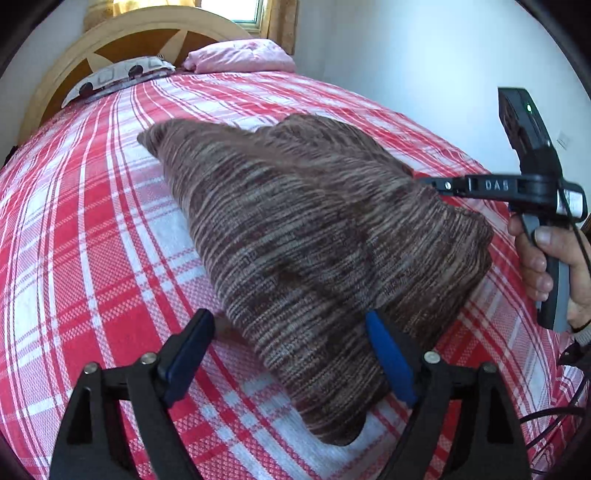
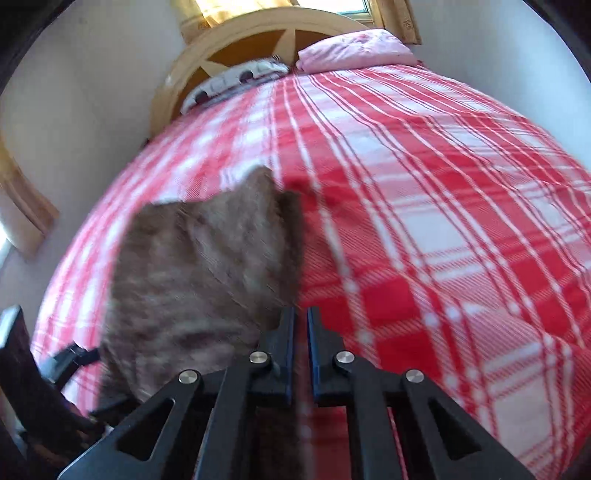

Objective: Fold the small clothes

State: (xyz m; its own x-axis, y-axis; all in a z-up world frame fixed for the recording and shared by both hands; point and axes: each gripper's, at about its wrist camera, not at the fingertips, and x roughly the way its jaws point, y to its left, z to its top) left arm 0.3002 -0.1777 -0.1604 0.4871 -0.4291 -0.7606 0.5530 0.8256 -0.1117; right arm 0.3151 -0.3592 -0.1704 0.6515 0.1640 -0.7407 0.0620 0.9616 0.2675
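A brown striped knit garment [image 1: 295,229] lies folded in a thick bundle on the red plaid bedcover [image 1: 92,221]. My left gripper [image 1: 288,315] is open and wide, straddling the garment's near end; its right blue pad [image 1: 388,358] rests against the fabric and the left one stands clear of it. My right gripper [image 1: 424,181], held by a hand [image 1: 535,258], reaches in from the right with its tip at the garment's upper right edge. In the right wrist view that gripper [image 2: 301,314] is shut, with a blurred garment [image 2: 199,277] just to its left and nothing visible between the pads.
A pink pillow [image 1: 240,55] and a patterned pillow [image 1: 118,75] lie at the far end against a wooden headboard [image 1: 147,33]. Wide bare bedcover [image 2: 443,221] stretches to the garment's right. Black cables [image 1: 554,417] hang at the near right.
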